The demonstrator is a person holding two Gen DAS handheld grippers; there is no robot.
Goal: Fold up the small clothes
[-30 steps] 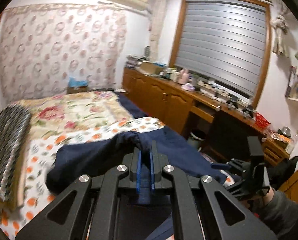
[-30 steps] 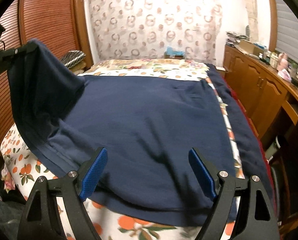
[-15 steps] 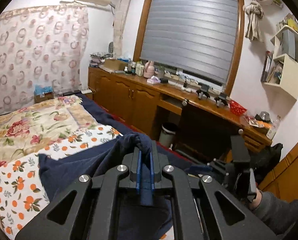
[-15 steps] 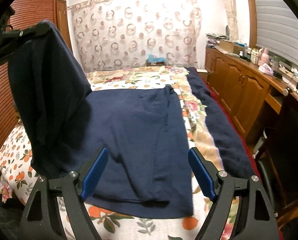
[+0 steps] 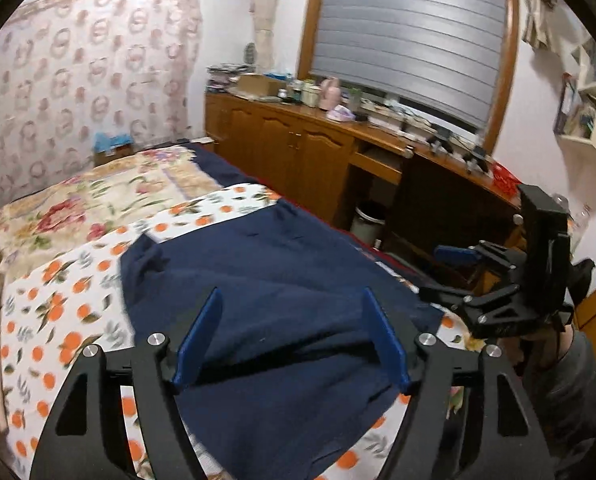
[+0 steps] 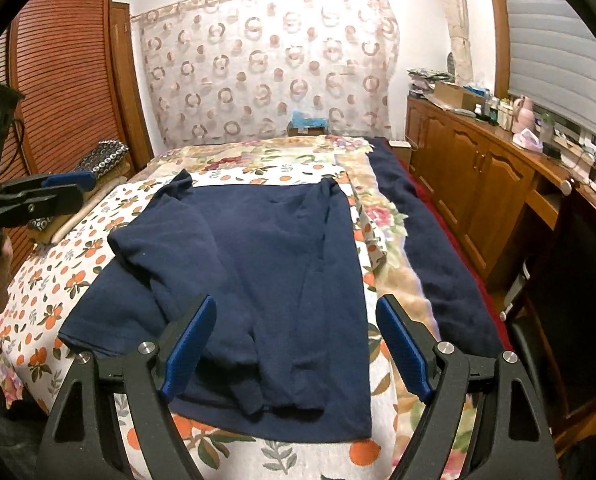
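Note:
A navy blue garment (image 6: 274, 272) lies on the bed, its left side folded over onto the middle, a loose flap trailing at the front left. In the left wrist view the same garment (image 5: 266, 300) spreads below my left gripper (image 5: 294, 336), whose jaws are opening with nothing pressed between the blue pads. My right gripper (image 6: 296, 344) hovers open above the garment's near hem, holding nothing. It also shows at the right of the left wrist view as the right gripper (image 5: 493, 280). The left gripper (image 6: 46, 192) appears at the left edge of the right wrist view.
The bed sheet (image 6: 58, 264) has an orange fruit print, with a floral quilt (image 6: 258, 156) behind it. A dark blue blanket (image 6: 437, 264) runs along the bed's right edge. Wooden cabinets (image 6: 465, 184) stand right, a wooden wardrobe (image 6: 62, 92) left. A patterned cushion (image 6: 102, 158) lies at the bed's far left.
My left gripper carried the garment's side across, came down and let it go; its jaws now stand apart. The cloth that hung from it lies folded on the garment. The right gripper stayed open.

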